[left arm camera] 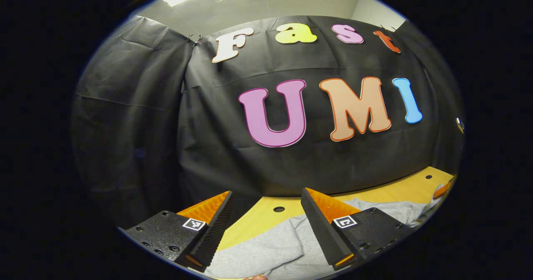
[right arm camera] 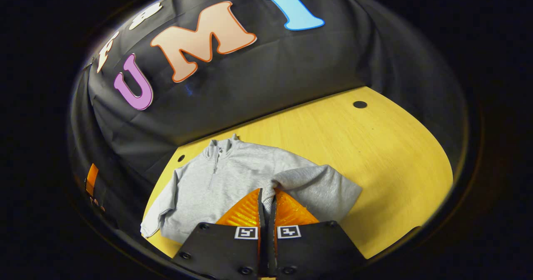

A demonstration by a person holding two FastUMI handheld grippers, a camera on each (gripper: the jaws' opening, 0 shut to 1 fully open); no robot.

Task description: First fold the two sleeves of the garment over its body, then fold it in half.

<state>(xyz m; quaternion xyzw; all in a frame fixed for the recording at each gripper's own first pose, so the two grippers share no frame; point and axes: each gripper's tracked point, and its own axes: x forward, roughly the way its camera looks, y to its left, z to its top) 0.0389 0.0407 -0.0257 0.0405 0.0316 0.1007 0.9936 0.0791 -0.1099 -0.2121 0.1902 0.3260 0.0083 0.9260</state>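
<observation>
Pinched between the fingers of the right hand-held gripper (right arm camera: 266,199), one sleeve (right arm camera: 320,188) lies folded across the grey garment (right arm camera: 225,180) on the yellow table (right arm camera: 374,147); left hand-held gripper (left arm camera: 266,217) hovers spread above the cloth.

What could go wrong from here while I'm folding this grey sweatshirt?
1. The right gripper pinches only a thin bit of the sleeve; it may slip out mid-fold and land bunched on the sweatshirt.
2. The other sleeve lies near the table edge; pulling the body could drag it over.
3. The left gripper is open above the cloth and holds nothing, so the body can shift as the sleeve is pulled.
</observation>
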